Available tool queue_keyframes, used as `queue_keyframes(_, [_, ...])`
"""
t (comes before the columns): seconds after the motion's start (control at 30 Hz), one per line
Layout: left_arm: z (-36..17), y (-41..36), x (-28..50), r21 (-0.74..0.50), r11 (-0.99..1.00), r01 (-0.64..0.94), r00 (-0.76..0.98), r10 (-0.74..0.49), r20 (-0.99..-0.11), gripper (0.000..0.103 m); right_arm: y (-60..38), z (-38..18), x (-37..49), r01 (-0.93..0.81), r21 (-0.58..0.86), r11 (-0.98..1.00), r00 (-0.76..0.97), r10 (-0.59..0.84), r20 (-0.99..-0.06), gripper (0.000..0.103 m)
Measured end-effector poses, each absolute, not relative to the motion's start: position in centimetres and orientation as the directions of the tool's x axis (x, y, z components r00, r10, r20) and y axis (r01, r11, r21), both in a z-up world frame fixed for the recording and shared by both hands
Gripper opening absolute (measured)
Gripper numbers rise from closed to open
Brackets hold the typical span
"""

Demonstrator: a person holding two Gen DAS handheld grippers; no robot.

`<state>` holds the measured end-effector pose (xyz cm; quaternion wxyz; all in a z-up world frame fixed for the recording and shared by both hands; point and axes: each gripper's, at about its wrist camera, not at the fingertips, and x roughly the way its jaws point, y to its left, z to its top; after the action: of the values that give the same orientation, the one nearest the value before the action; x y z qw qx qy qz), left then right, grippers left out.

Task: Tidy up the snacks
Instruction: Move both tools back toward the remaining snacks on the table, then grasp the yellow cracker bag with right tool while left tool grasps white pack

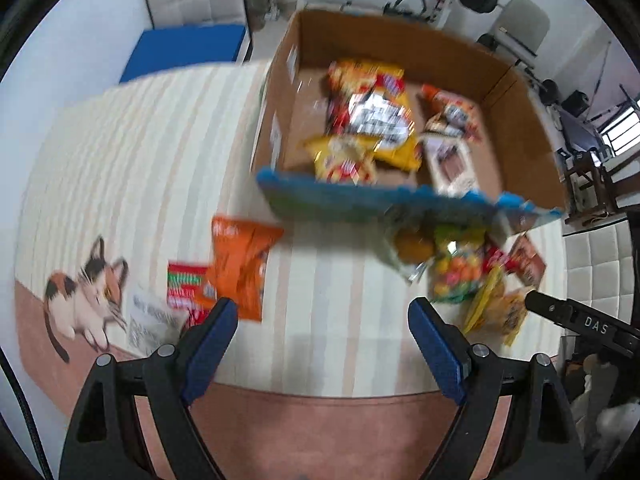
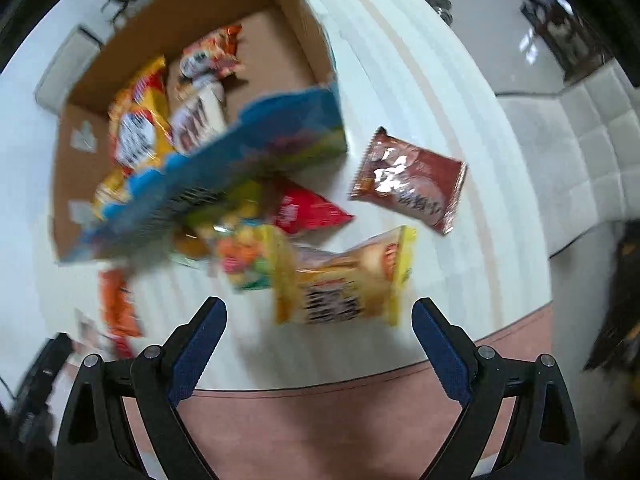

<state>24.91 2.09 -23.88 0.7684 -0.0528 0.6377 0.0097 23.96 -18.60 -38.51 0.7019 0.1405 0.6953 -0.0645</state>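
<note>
**Both grippers empty above loose snacks, box partly filled**

In the left wrist view, an orange packet lies at lower left on the striped worktop, overlapping a red packet. The left gripper hangs over bare cloth at lower centre, its jaws apart with nothing between them. Above centre stands the cardboard box, already holding several packets; its blue printed flap hangs toward the camera.

In the right wrist view, that box fills the upper left. Below centre, the right gripper has its jaws apart and empty, just under a yellow packet. A brown packet lies alone to the right.

Both pictures are smeared. A quick descent could land the jaws on the neighbouring candy bag, or pinch two overlapping packets together. A carried packet could also catch on the drooping flap.
</note>
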Motion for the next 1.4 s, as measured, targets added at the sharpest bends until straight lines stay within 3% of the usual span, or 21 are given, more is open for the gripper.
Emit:
queue_keyframes(0.1, [-25.8,1.9,23.9,-0.044,0.996,-0.080,0.159,-0.031,-0.987,0.087,-16.1,-40.1,24.3,0.038,0.054,0.998,-0.046,0.056,-0.997,0.096])
queue_keyframes(0.23, [-27.7,1.6,23.3,-0.028,0.995,-0.096,0.132,-0.015,-0.991,0.087,-12.3,-42.3,23.9,-0.305,-0.187,0.934,-0.057,-0.214,-0.975,0.096])
queue_keyframes(0.4, [-29.4,1.4,22.7,-0.028,0.992,-0.122,0.095,-0.016,-0.995,0.087,-10.8,-45.6,23.8,-0.494,-0.283,0.822,-0.059,-0.357,-0.932,0.094])
queue_keyframes(0.5, [-30.0,1.1,22.2,-0.022,0.992,-0.121,0.082,-0.012,-0.997,0.087,-10.8,-46.5,24.0,-0.522,-0.276,0.807,-0.069,-0.363,-0.929,0.080])
queue_keyframes(0.53, [-30.1,1.0,22.0,-0.020,0.993,-0.120,0.080,-0.010,-0.997,0.087,-11.0,-46.7,24.1,-0.521,-0.270,0.809,-0.076,-0.359,-0.930,0.072])
queue_keyframes(0.73, [-30.8,1.1,20.8,0.001,0.993,-0.121,0.068,0.009,-0.998,0.087,-13.0,-46.9,24.8,-0.393,-0.172,0.903,-0.183,-0.261,-0.948,0.065])
queue_keyframes(1.1, [-30.9,9.5,17.2,0.008,0.959,-0.283,0.006,0.010,-1.000,0.087,-19.4,-47.7,20.2,0.135,0.096,0.986,-0.391,0.142,-0.909,0.064])
queue_keyframes(1.4, [-33.5,23.9,14.8,-0.140,0.634,-0.761,-0.036,-0.257,-0.966,0.087,-17.8,-47.0,18.3,0.286,0.103,0.952,-0.296,0.191,-0.936,0.064])
